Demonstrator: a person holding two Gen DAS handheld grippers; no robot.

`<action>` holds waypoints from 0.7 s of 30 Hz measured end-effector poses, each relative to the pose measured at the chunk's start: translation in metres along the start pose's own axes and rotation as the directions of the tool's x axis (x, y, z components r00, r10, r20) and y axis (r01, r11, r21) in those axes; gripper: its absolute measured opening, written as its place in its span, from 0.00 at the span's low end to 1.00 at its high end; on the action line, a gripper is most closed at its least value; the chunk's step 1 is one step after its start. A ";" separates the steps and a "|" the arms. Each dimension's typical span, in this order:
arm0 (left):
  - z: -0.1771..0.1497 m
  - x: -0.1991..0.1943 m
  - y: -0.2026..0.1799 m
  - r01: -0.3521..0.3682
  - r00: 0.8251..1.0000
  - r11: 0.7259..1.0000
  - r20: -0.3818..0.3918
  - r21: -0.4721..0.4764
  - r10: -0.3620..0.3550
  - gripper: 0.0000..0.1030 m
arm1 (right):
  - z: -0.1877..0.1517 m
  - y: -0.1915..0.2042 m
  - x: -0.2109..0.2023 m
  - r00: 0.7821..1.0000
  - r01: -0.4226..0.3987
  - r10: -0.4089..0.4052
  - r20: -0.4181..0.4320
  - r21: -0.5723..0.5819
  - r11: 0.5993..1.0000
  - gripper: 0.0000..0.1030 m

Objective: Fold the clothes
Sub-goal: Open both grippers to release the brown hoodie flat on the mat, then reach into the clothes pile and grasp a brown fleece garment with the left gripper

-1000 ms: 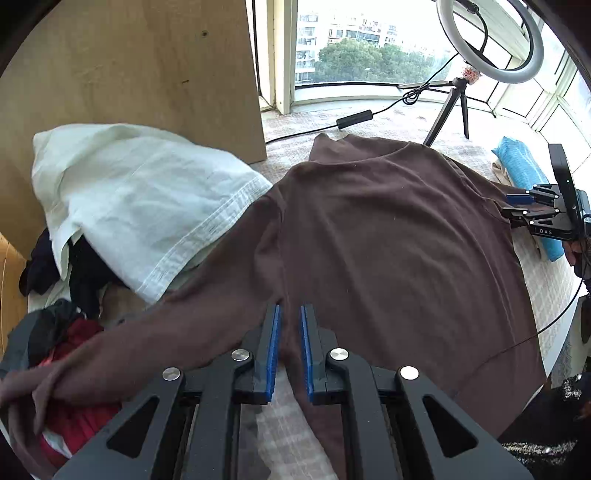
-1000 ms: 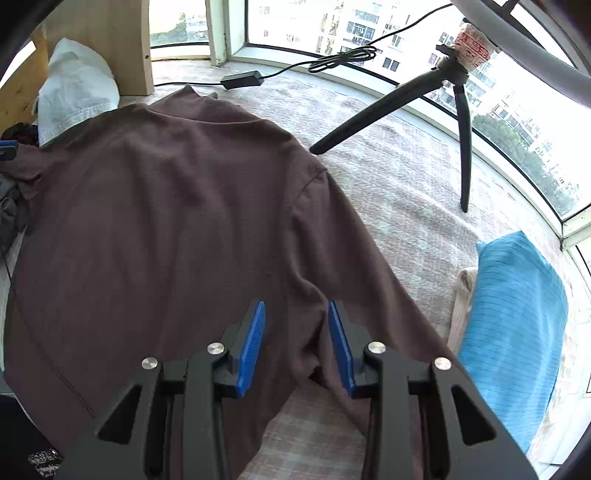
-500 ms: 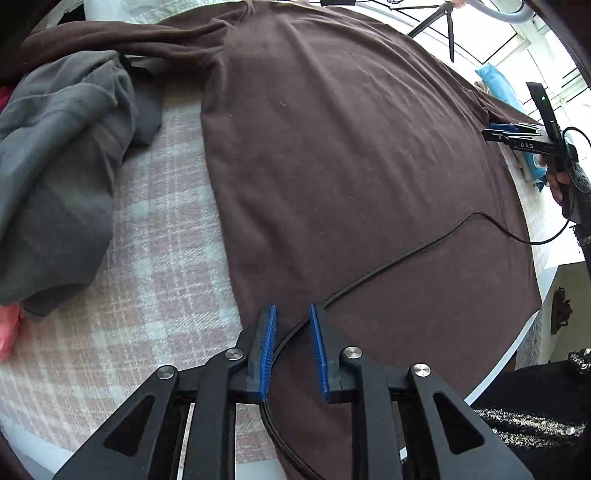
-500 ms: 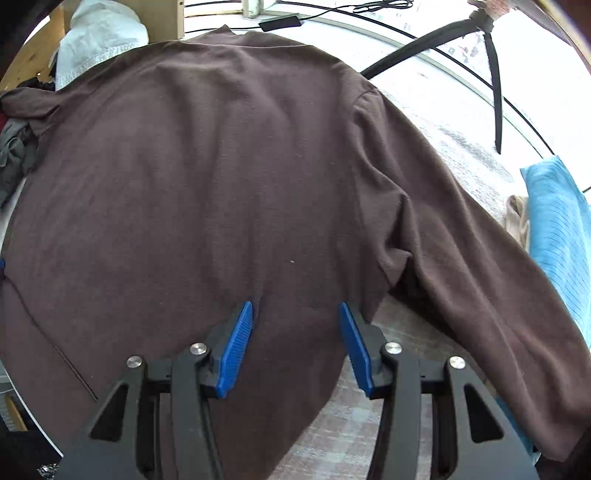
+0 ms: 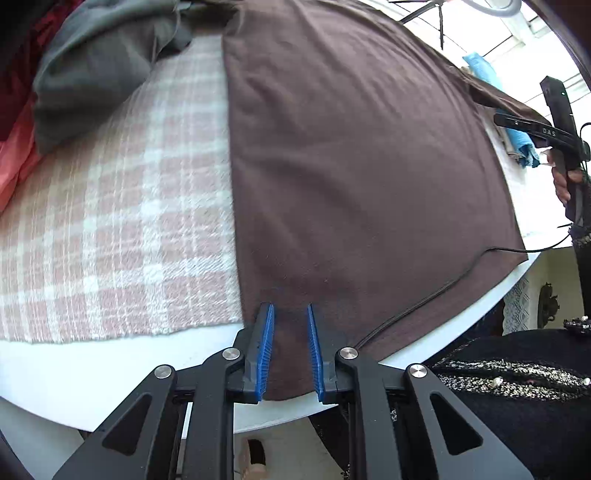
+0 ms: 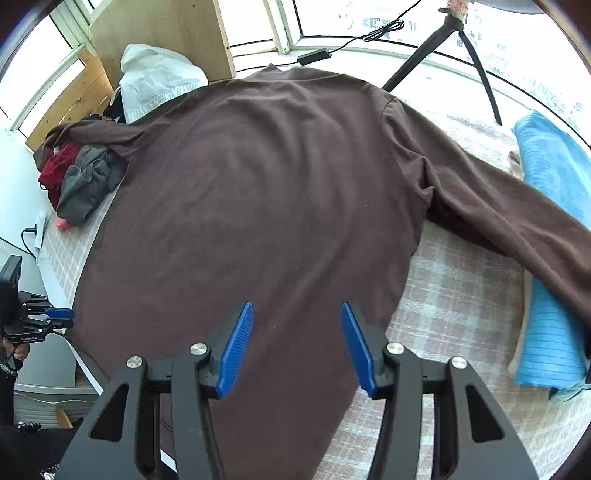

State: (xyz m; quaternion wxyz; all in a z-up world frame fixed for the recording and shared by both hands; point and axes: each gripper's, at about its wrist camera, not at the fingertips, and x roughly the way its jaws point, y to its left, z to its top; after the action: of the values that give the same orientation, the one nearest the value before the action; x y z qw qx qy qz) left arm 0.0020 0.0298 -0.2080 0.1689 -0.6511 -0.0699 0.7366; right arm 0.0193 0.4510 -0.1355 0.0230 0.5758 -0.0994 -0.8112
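Left wrist: left gripper (image 5: 290,345) narrow gap, jaws closing over bottom hem corner of brown long-sleeved shirt (image 5: 354,155) at white table edge (image 5: 110,373); pads not visibly pinching cloth. Half second ago, black cable (image 5: 417,304) ran between fingers; now beside them.

Right wrist: right gripper (image 6: 297,341) about half open, jaws widening, holding nothing, above shirt's lower right part. Shirt spread flat on pink checked cloth (image 6: 450,306). Earlier, gripper hovered near armpit.

Both views are lit by strong daylight from the windows (image 6: 369,18), which are blown out to white. The brown shirt (image 6: 277,184) is evenly lit, with soft shadows along its folds. Straight edges are bent by fisheye distortion, the corners are vignetted black, and slight blur is seen on the plaid cloth (image 5: 110,221).
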 end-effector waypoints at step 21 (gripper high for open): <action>0.105 -0.226 0.214 -0.204 0.864 0.966 0.435 -0.157 0.253 0.34 | 0.078 0.216 0.019 0.994 -0.080 0.088 0.064 -0.123 0.989 0.48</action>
State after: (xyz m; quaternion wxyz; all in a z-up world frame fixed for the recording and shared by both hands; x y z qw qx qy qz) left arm -0.1135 -0.2348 -0.0508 0.0249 -0.4741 -0.0682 0.8775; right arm -0.0774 0.2475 -0.0880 0.0883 0.5400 -0.0754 -0.8336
